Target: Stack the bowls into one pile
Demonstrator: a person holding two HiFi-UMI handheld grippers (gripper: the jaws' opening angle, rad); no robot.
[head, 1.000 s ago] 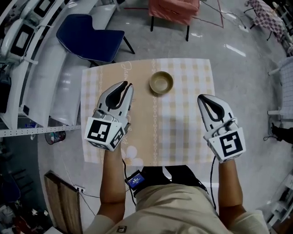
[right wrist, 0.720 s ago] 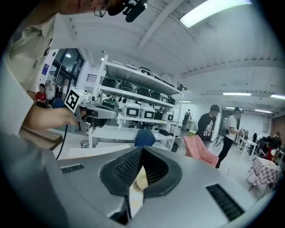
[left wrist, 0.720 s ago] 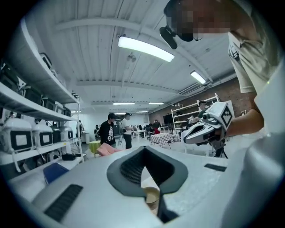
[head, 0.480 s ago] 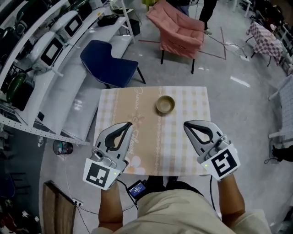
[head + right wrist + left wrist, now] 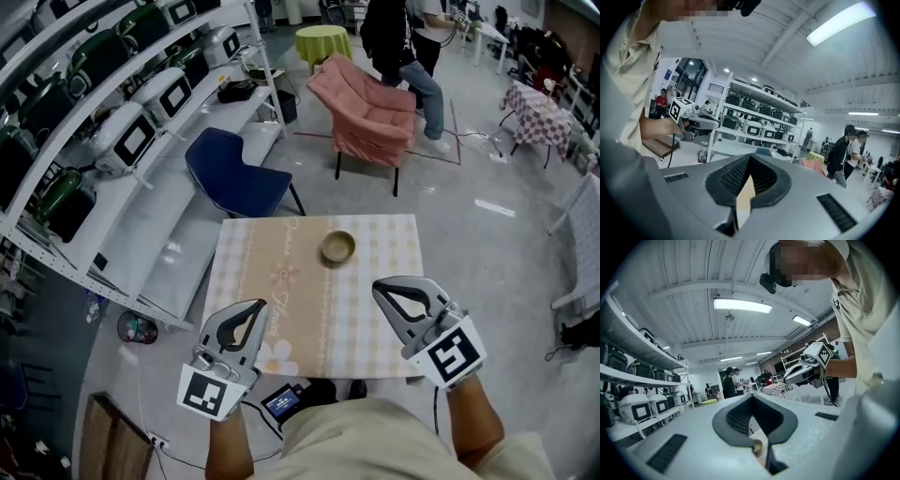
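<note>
White shelves (image 5: 150, 239) of appliances (image 5: 128, 141) run along my left. A blue chair (image 5: 239, 173) stands near them, a pink chair (image 5: 370, 108) farther off on the grey floor (image 5: 506, 187). Strip lights (image 5: 742, 305) glow overhead.

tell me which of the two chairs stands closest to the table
The dark blue plastic chair, just off the far left corner of the checked table. The pink cloth-covered chair stands further back, near the standing person.
</note>
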